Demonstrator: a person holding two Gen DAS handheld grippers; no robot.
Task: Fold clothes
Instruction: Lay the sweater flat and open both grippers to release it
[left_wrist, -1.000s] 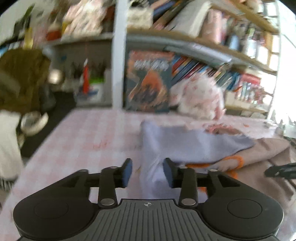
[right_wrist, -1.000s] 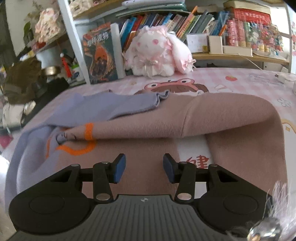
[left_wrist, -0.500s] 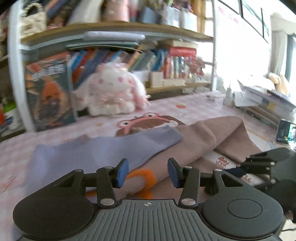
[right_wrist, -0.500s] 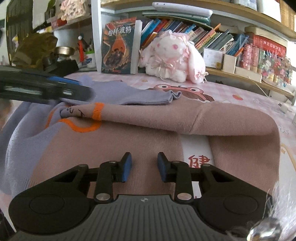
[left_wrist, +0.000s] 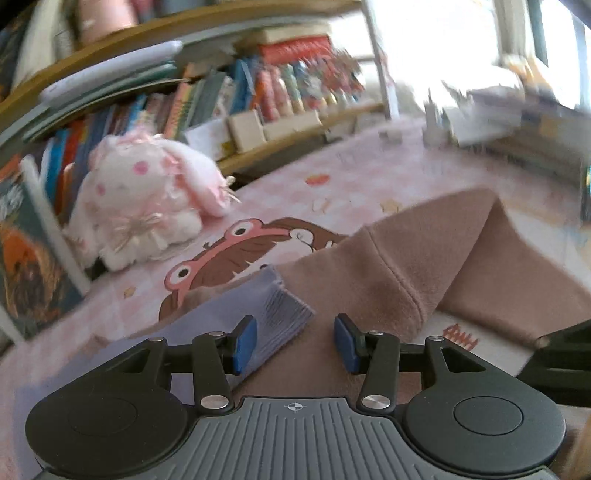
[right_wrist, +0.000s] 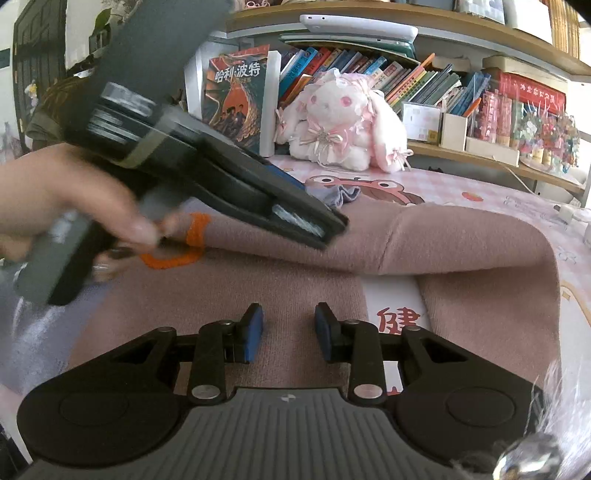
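So the pinkish-brown sweater (right_wrist: 461, 251) is lying spread on the worktop (left_wrist: 369, 184) with its lilac sleeve cuff (left_wrist: 284, 314) folded across it. Left gripper (left_wrist: 294, 341) hangs over that cuff, jaws wide apart and empty. Right gripper (right_wrist: 288, 332) sits low over the sweater body, jaws partly open, gripping nothing.

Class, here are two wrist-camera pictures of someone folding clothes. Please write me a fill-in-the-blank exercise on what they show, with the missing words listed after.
1. The left gripper has its jaws ____, with nothing between them.
2. The plush rabbit sits in front of a shelf of ____.
3. The pink sweater has a cuff coloured ____.
4. The right gripper hovers over the ____.

Missing words: open; books; lavender; sweater
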